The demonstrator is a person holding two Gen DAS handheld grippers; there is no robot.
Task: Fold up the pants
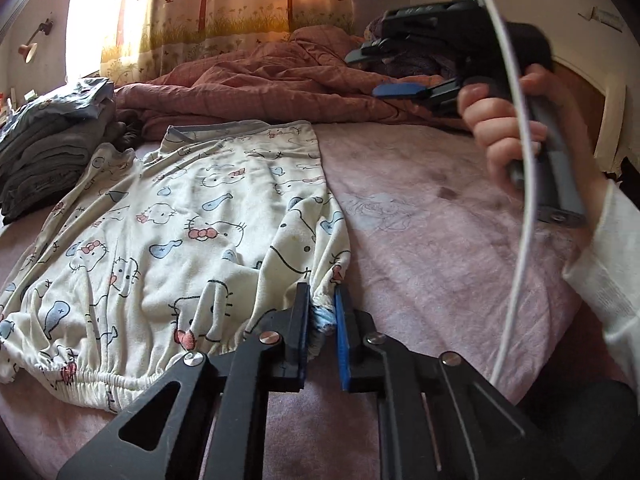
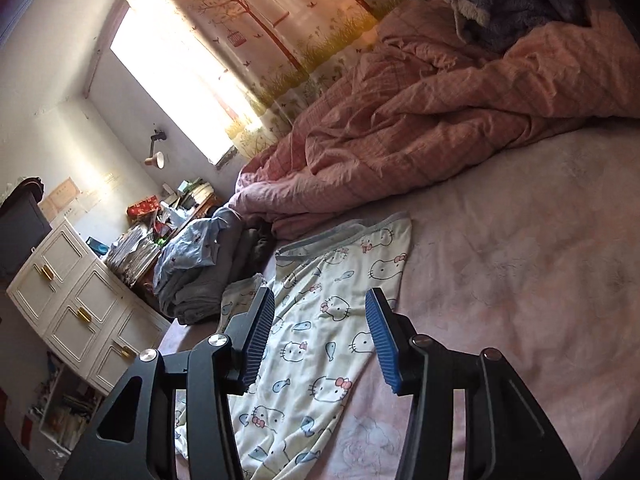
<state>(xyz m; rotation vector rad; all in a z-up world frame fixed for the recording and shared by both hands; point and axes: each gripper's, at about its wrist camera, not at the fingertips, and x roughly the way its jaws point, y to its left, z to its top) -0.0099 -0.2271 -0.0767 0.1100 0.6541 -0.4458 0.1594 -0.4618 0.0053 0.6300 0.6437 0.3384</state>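
With the left gripper (image 1: 323, 312) clamped on the limp pants (image 1: 180, 220), grip the far hem using the wide-open right gripper (image 2: 320, 344).

Right of the pants (image 1: 192, 216), the pink bedsheet (image 1: 432, 240) lies bare up to the headboard side, giving open passage. The rumpled pink quilt (image 1: 256, 84) blocks the far edge. A stack of folded clothes (image 1: 52, 148) stands just beside the pants on the left. The right gripper (image 1: 384, 74) hovers above the sheet, occupying airspace there.
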